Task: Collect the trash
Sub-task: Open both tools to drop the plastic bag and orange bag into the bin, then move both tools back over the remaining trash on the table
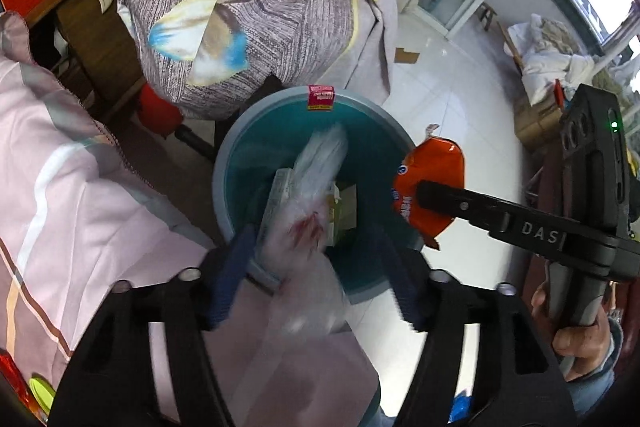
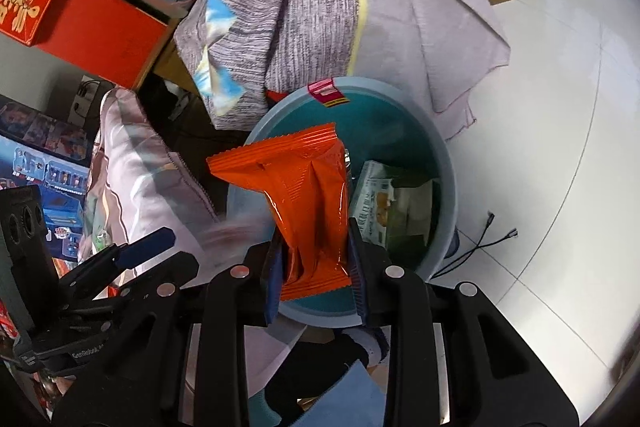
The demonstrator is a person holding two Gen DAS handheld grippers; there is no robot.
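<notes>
The left gripper [image 1: 316, 263] hangs over the near rim of the bin [image 1: 256, 115] with its blue fingers [image 1: 230, 275] spread wide; a clear bag [image 1: 308, 195], blurred as if moving, lies between them but neither pad presses on it, so it looks let go and is dropping into the bin. The right gripper [image 2: 316, 275] is pinched on the lower end of an orange wrapper [image 2: 308, 195], which stands up out of its pads above the near side of the bin; in the left view the same wrapper [image 1: 430, 179] sits just outside the bin's right rim, so whether it is fully over the opening is hard to say. Inside the bin, cartons [image 2: 376, 203] already lie at the bottom, and a red sticker [image 1: 320, 98] is folded over the far rim. Beyond the bin sits a cloth bundle [image 1: 248, 11], on its left a pink quilt [image 1: 60, 187], on its right bare white floor [image 1: 460, 75] with a scrap of cardboard [image 1: 407, 55] well off from the bin. By my reckoning the job is well on: some trash is binned, the bag is going in, and the wrapper has yet to be released; the cardboard scrap may still want collecting, though I can't tell if it counts as trash.
</notes>
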